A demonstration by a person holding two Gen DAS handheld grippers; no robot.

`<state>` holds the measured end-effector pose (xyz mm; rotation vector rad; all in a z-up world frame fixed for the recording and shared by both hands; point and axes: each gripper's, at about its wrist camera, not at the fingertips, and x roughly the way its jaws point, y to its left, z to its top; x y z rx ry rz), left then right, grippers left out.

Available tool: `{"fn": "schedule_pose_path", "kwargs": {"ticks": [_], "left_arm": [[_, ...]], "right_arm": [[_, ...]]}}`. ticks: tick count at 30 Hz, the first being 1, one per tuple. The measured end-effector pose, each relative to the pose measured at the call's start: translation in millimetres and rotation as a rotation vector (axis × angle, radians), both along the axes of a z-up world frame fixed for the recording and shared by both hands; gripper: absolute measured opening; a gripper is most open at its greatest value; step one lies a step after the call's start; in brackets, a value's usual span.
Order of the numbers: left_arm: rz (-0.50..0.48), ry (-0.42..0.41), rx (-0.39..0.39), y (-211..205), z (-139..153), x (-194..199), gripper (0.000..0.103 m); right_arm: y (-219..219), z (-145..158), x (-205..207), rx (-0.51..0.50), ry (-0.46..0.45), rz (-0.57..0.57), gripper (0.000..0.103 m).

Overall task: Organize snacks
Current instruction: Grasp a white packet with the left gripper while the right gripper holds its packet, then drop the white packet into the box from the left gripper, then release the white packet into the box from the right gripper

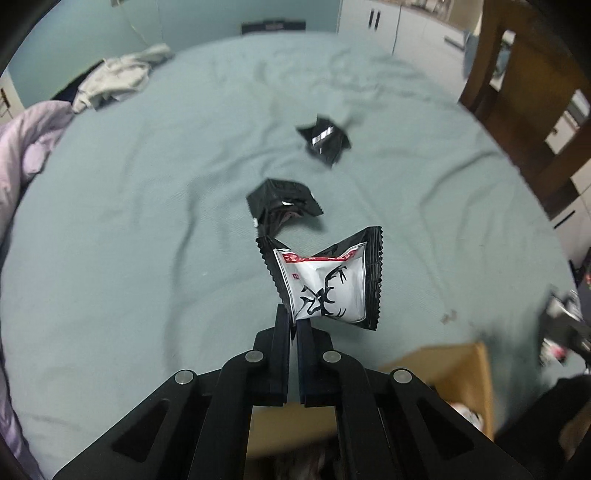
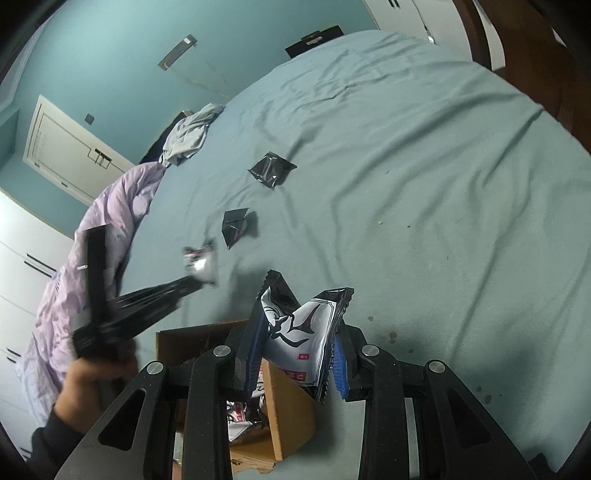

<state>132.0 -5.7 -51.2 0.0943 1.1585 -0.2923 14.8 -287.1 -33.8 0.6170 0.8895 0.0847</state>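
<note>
My left gripper [image 1: 293, 314] is shut on the corner of a black-and-white snack packet [image 1: 327, 282] and holds it above the bed. It shows blurred in the right wrist view [image 2: 201, 264]. My right gripper [image 2: 295, 325] is shut on another black-and-white snack packet [image 2: 301, 332], above the cardboard box [image 2: 288, 417]. The box holds several packets and also shows in the left wrist view [image 1: 465, 373]. Two black packets lie on the sheet, a near one [image 1: 282, 203] [image 2: 236, 225] and a far one [image 1: 325, 140] [image 2: 271, 170].
The teal bed sheet [image 1: 147, 221] is wrinkled. A lilac duvet [image 2: 99, 236] lies along the left edge, grey clothes [image 1: 118, 75] at the far left. A wooden chair [image 1: 528, 92] stands at the right. White cabinets [image 1: 388, 22] stand behind the bed.
</note>
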Motion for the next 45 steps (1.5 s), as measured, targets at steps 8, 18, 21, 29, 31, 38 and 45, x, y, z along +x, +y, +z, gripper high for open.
{"fn": "schedule_pose_path", "kwargs": {"ticks": [8,18,21,29,31,38,45], "left_arm": [[-0.043,-0.090,-0.070,30,65,-64,0.003],[-0.060,-0.031,-0.085,19,30,-114,0.003],[-0.065,-0.008,-0.065,16,21,-113,0.006],[-0.029,-0.027,-0.060,18,19,-110,0.059],[0.000,-0.062,-0.081,23,27,-110,0.073],[0.104,-0.090,-0.070,43,36,-107,0.079],[0.111,-0.075,-0.024,42,31,-105,0.079]], "right_arm": [[17,8,0,-0.085,-0.017,0.025,0.030],[38,12,2,-0.173,-0.022,0.081,0.030],[45,16,1,-0.213,-0.038,0.098,0.030],[55,14,7,-0.257,-0.042,0.142,0.030],[57,14,7,-0.265,-0.045,0.151,0.030],[64,14,8,-0.273,-0.058,0.192,0.030],[86,13,10,-0.334,-0.070,0.291,0.030]]}}
